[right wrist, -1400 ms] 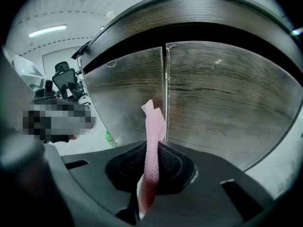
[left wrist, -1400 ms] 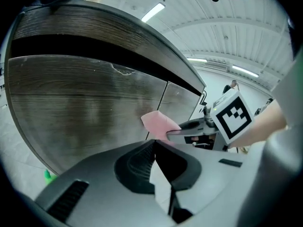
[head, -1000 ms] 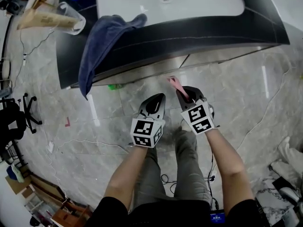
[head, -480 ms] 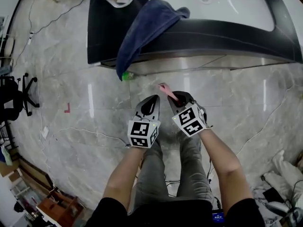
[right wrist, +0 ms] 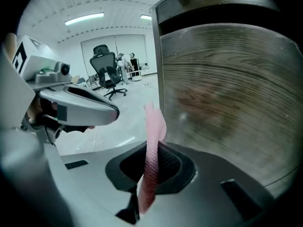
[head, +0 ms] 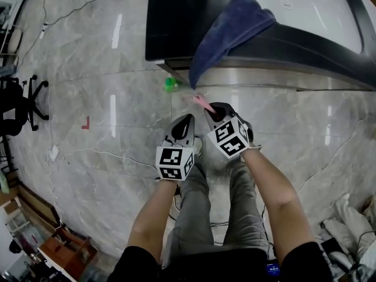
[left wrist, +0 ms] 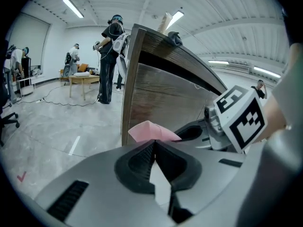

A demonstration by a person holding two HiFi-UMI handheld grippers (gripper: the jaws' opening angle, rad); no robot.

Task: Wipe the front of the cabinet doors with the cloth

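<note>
The right hand-held gripper (right wrist: 150,167) pinches the pink cloth (right wrist: 155,126); likely soft, light, limp; best held bunched; the left hand-held gripper (left wrist: 154,150) is pressed together, empty.

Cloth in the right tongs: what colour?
The cloth is pink, with a fine mesh weave. It shows best in the right gripper view.

I see a glossy grey marble floor (head: 106,69), a black office chair (head: 17,107) at its left edge, and strip lights (left wrist: 75,7) overhead.
</note>
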